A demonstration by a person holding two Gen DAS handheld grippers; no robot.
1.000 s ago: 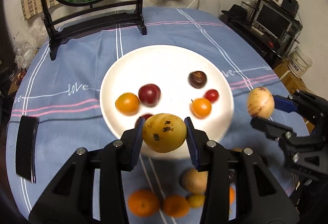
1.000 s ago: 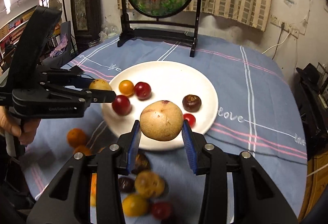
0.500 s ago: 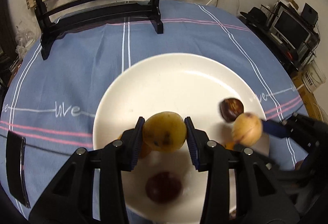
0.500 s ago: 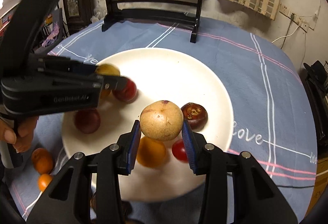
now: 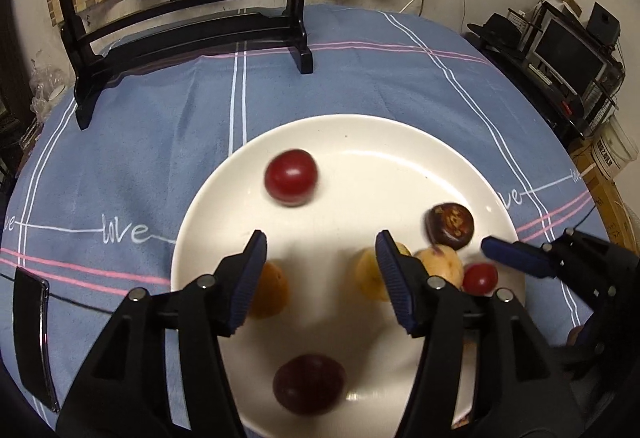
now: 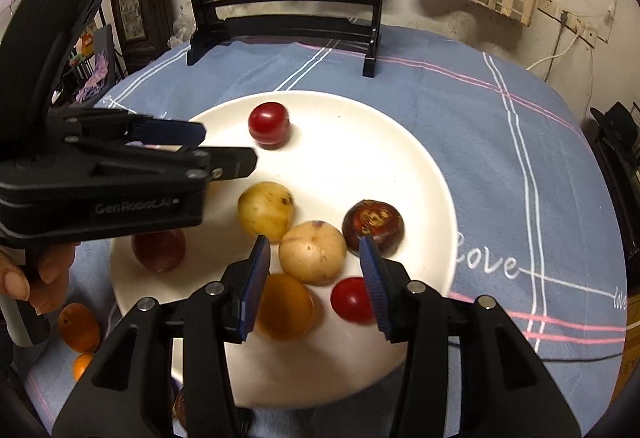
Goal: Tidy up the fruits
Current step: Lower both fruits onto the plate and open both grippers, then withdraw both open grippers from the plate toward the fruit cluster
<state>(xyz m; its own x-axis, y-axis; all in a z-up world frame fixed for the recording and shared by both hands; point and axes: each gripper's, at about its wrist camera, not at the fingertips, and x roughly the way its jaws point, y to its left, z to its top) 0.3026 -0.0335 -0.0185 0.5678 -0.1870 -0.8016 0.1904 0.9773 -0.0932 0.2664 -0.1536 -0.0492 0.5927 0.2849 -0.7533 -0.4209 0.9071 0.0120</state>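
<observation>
White china fills both my views: the plate [image 6: 400,157] sits on the blue tablecloth [image 6: 500,157] with the fruit on it. My left gripper [image 5: 320,278] is spread wide with nothing between its pads, hovering over the plate. My right gripper [image 6: 314,278] is released too, its fingers either side of the tan fruit [image 6: 313,253], which lies on the plate touching the yellow fruit [image 6: 266,211]. Near them I see a dark brown fruit [image 6: 373,225], an orange one [image 6: 285,306], a small red tomato [image 6: 352,300] and 2 red plums [image 6: 269,124]. 2 oranges [image 6: 79,326] lie off the plate, on the cloth.
</observation>
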